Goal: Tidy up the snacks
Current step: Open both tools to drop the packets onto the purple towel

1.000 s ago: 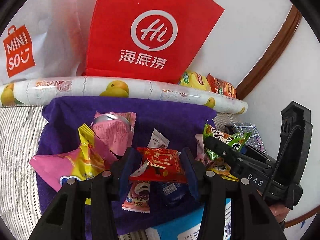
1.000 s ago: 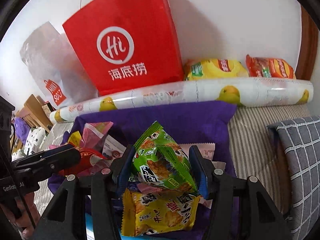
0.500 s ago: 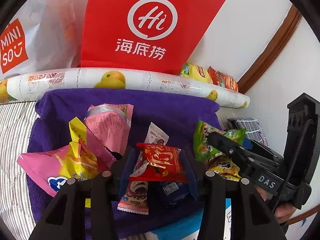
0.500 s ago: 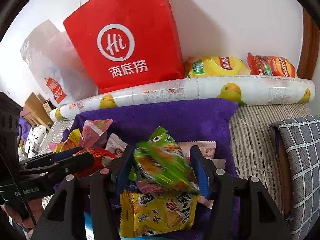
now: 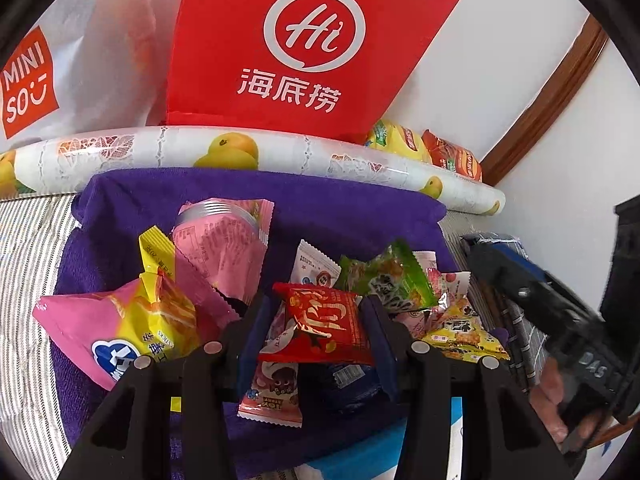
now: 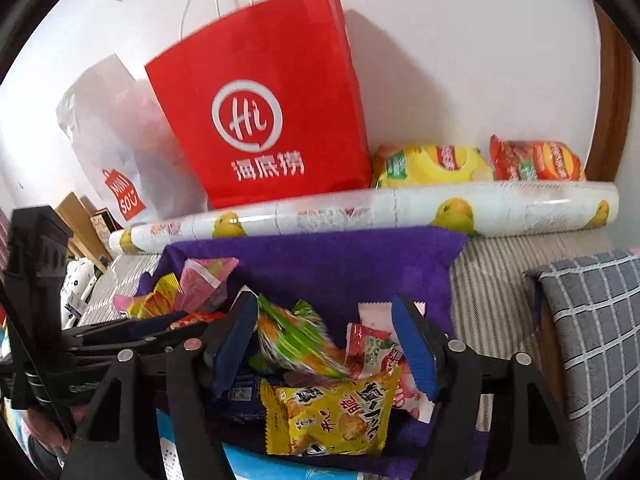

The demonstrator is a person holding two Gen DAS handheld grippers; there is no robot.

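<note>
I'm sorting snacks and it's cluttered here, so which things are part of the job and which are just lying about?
Part of the job:
red packet in left gripper
green packet at right gripper
yellow packet
pink bag

Lying about:
red paper bag
fruit-print roll
checked cushion

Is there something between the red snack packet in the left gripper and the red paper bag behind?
Yes. The patterned roll lies across in front of the red paper bag, beyond the purple towel. The left gripper must carry the red snack packet over it.
</note>
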